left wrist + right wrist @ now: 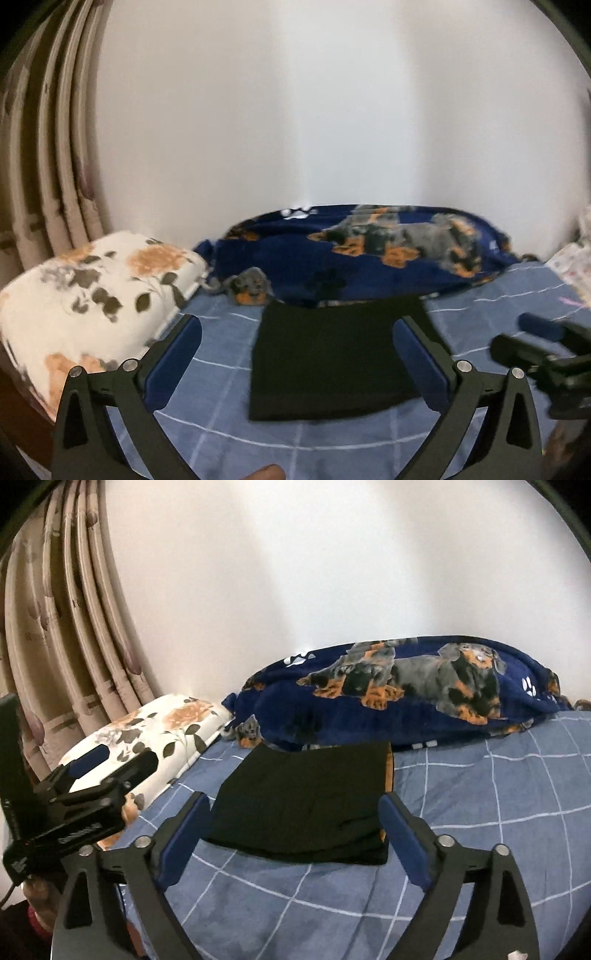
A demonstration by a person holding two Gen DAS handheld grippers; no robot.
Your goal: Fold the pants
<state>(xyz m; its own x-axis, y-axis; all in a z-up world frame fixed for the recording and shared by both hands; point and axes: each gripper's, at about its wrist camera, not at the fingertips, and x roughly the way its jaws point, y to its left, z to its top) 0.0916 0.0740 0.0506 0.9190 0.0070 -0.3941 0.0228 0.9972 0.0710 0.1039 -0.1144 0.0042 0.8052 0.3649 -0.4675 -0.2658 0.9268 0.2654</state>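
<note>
The black pants [332,358] lie folded into a flat rectangle on the blue checked bed sheet [221,398]; they also show in the right wrist view [306,805]. My left gripper [297,328] is open and empty, held above the near side of the pants. My right gripper [293,805] is open and empty, also just in front of the pants. The right gripper shows at the right edge of the left wrist view [532,332]. The left gripper shows at the left of the right wrist view [110,764].
A navy blanket with dog prints [406,690] lies bunched behind the pants along the white wall. A white floral pillow [85,295] sits at the left. Beige curtains [74,627] hang at the far left.
</note>
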